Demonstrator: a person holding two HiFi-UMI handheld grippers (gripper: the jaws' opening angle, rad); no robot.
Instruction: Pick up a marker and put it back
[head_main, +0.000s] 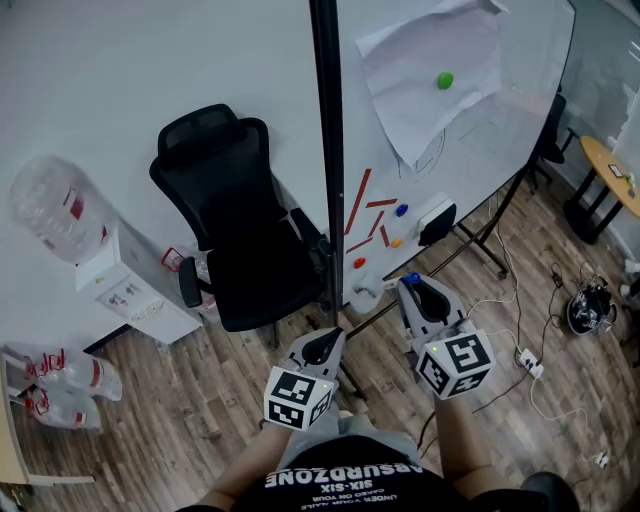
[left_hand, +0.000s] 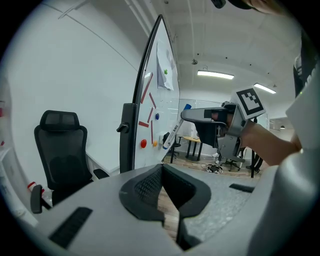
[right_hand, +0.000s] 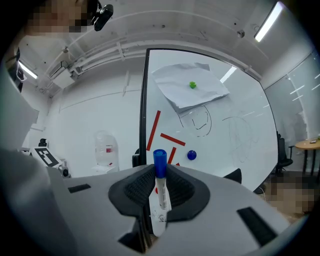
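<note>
A white marker with a blue cap (right_hand: 159, 192) stands upright between the jaws of my right gripper (right_hand: 159, 186), which is shut on it. In the head view the blue cap (head_main: 411, 279) pokes out of the right gripper (head_main: 414, 290), close to the lower edge of the whiteboard (head_main: 480, 140). The left gripper view also catches that marker (left_hand: 172, 135) slanting down from the right gripper (left_hand: 207, 116). My left gripper (head_main: 322, 347) hangs lower and to the left, pointing at the board's black frame; its jaws (left_hand: 162, 172) are shut with nothing between them.
The whiteboard carries a sheet of paper pinned by a green magnet (head_main: 444, 80), red strips (head_main: 358, 200), a blue magnet (head_main: 402, 211) and an eraser (head_main: 437, 222). A black office chair (head_main: 235, 225) and a water dispenser (head_main: 120, 280) stand left. Cables (head_main: 540, 370) lie on the wooden floor.
</note>
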